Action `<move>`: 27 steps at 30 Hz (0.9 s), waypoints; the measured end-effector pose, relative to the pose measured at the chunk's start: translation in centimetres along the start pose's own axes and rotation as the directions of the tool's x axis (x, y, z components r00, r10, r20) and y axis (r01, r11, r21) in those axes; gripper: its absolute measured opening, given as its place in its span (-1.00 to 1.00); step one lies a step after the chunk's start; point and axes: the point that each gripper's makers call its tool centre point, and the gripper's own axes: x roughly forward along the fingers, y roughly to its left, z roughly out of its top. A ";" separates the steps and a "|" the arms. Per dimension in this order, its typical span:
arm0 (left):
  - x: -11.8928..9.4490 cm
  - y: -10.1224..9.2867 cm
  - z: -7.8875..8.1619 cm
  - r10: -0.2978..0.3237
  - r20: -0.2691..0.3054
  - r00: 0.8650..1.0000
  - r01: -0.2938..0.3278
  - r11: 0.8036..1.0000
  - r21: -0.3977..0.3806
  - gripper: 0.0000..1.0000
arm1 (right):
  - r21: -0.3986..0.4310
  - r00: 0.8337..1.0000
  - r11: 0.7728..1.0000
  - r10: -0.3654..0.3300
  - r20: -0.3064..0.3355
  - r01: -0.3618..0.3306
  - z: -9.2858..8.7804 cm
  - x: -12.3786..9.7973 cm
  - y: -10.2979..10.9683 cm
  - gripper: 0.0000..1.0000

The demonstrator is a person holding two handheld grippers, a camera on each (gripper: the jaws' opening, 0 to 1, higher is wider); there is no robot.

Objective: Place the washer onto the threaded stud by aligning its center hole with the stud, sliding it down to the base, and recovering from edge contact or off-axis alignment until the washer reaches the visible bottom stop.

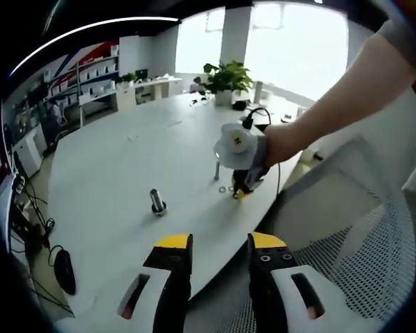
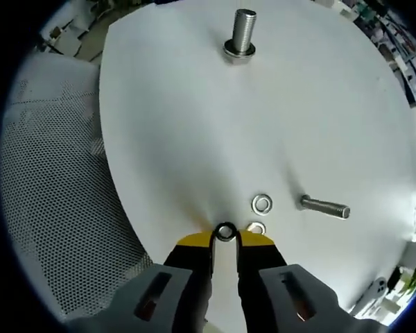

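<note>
A threaded stud (image 2: pixel 243 28) stands upright on its nut base at the far side of the white table (image 2: pixel 194 125). My right gripper (image 2: pixel 225 239) is near the table's edge, its yellow tips shut on a small washer (image 2: pixel 225 232). In the left gripper view the stud (image 1: pixel 157 201) stands left of the right gripper (image 1: pixel 241 186), which a hand holds low over the table (image 1: pixel 125 152). My left gripper (image 1: pixel 220 243) hangs open and holds nothing, short of the table's edge.
Two loose washers (image 2: pixel 262 203) lie just right of the held one, beside a bolt (image 2: pixel 324 207) lying on its side. A mesh chair (image 2: pixel 48 173) (image 1: pixel 360 236) stands against the table's edge. A potted plant (image 1: pixel 227 78) and cables sit at the far end.
</note>
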 end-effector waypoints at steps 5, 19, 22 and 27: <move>0.0 0.0 0.0 -0.002 -0.003 1.000 0.002 1.000 0.002 -0.41 | 0.085 0.999 0.996 0.010 0.032 -0.012 -0.4 -0.9 -0.5 -0.72; 0.0 0.0 0.1 -0.008 0.006 1.000 0.008 1.000 -0.018 -0.40 | 0.162 0.987 0.986 -0.075 0.145 0.051 0.0 -5.4 -5.3 -0.72; 0.0 0.0 0.0 -0.001 -0.003 1.000 0.001 1.000 -0.006 -0.40 | 0.172 0.983 0.983 -0.091 0.161 0.063 0.4 -5.9 -6.1 -0.72; 0.0 0.0 -0.1 -0.001 -0.005 1.000 0.001 1.000 -0.007 -0.40 | 0.175 0.975 0.982 -0.112 0.195 0.078 1.4 -6.4 -6.7 -0.72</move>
